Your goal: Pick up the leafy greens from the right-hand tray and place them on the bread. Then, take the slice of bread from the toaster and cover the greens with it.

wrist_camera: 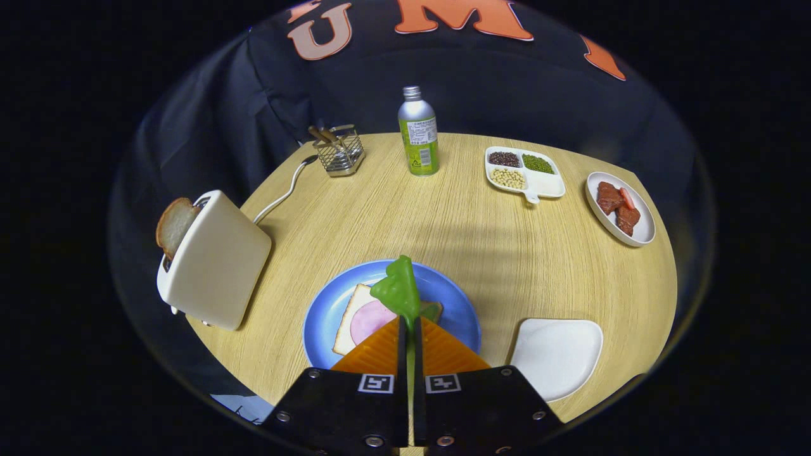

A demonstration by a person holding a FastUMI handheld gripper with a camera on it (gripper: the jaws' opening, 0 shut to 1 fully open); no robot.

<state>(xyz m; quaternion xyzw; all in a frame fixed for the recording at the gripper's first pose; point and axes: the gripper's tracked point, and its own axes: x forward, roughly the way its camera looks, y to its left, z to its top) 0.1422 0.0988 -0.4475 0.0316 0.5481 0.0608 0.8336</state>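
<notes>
— On the desk (456, 215), what do we see, biggest first?
— We see the toaster (215, 263) holding a bread slice (172, 225), then the blue plate (323, 316) with bread and ham (361, 316).
— And our fingers (380, 345)?
— Pressed together, pinching the leafy greens (398, 291), which stick up just ahead of them, over the plate.

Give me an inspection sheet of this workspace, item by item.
Surface: round wooden table.
Job's things: leafy greens held over bread with a ham slice on blue plate; bread slice in toaster; white tray bare.
Clutter: bottle, wire basket, divided bean dish, meat plate.
Grippers: gripper shut on the greens.
Cables: toaster cord.
Surroundings: black cloth wall.
</notes>
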